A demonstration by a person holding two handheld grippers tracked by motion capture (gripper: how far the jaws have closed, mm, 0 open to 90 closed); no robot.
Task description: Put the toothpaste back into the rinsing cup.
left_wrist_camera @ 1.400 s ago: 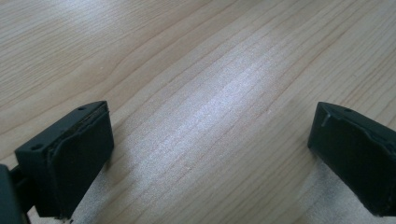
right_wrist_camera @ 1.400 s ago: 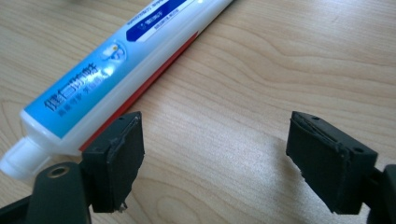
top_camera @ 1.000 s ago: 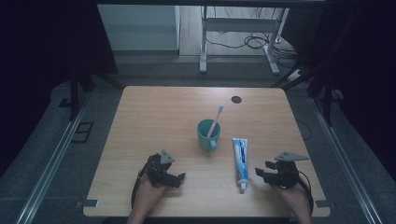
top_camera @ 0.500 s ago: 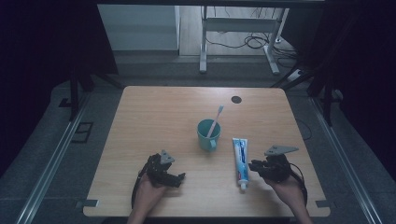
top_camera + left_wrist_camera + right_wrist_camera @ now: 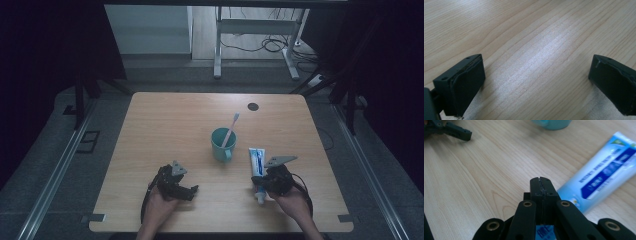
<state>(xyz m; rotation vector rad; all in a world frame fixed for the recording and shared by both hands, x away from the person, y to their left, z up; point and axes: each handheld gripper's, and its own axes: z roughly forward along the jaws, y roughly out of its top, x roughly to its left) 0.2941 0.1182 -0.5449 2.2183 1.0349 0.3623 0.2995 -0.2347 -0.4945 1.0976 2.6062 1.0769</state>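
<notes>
At the near edge of the table (image 5: 150, 125), the left gripper (image 5: 192, 190) rests low on the wood in the person's left hand (image 5: 159, 202), its jaws spread wide with nothing but bare wood between them. In the left gripper view the two black pads (image 5: 466, 85) stand far apart over the grain.

To the right, the right gripper (image 5: 260, 182) sits in the right hand (image 5: 292, 200), right over the cap end of the toothpaste tube (image 5: 257, 162). Its jaws have just been closing and now meet flat together, with nothing visibly pinched between the tips. In the right gripper view the tube (image 5: 606, 170) lies just beside the closed jaws, running away to the upper right, flat on the table.

Just beyond the tube stands a teal cup (image 5: 223, 145) with a toothbrush (image 5: 231, 127) leaning in it.

Farther back, a small dark round spot (image 5: 253, 106) marks the tabletop.
</notes>
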